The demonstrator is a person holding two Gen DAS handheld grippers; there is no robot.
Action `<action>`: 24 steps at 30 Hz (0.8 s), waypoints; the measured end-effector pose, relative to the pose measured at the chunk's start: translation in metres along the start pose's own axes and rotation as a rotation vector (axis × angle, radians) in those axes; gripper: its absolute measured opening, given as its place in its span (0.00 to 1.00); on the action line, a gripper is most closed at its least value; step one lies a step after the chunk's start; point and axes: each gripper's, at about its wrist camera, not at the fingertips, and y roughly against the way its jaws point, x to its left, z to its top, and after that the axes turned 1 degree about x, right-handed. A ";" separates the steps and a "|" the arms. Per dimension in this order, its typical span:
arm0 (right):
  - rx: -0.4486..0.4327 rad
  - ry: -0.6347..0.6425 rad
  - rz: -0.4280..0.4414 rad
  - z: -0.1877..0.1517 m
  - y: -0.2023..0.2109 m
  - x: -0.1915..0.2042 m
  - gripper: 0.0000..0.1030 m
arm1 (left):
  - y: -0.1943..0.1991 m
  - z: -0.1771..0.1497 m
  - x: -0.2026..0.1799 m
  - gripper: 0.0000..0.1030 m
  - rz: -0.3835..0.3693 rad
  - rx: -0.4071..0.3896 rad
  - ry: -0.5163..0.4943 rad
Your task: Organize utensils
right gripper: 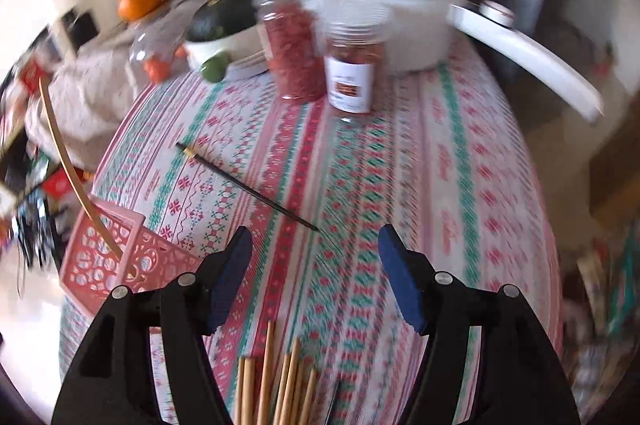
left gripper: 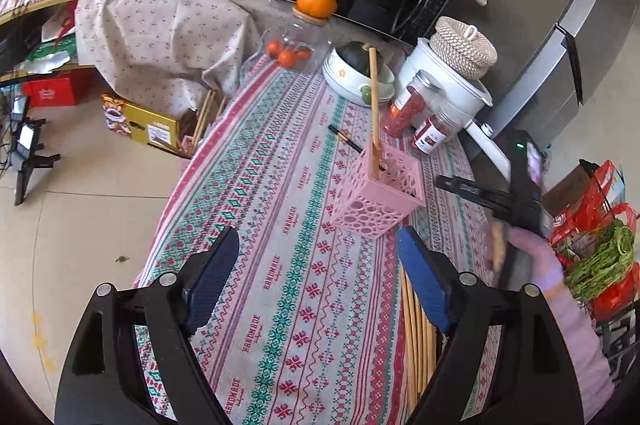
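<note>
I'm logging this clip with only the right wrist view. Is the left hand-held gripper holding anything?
Observer: No. The left hand-held gripper is open, with only the tablecloth showing between its pads.
Operator: Where is it relative to the pink basket?
Observer: The pink basket stands upright just beyond its fingertips, and they don't touch it.
Operator: My view cuts off part of the basket. What's in it?
Observer: One bamboo chopstick stands in it, as far as I can see.
</note>
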 end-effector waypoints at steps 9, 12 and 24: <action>0.064 0.273 0.034 0.008 -0.074 0.016 0.42 | -0.029 -0.004 0.000 0.76 -0.030 0.126 0.004; 0.046 0.295 0.066 0.006 -0.085 0.014 0.29 | -0.037 -0.005 0.005 0.76 -0.044 0.160 0.037; 0.027 0.260 0.029 -0.021 -0.064 -0.005 0.05 | -0.060 -0.015 0.005 0.76 -0.068 0.289 0.078</action>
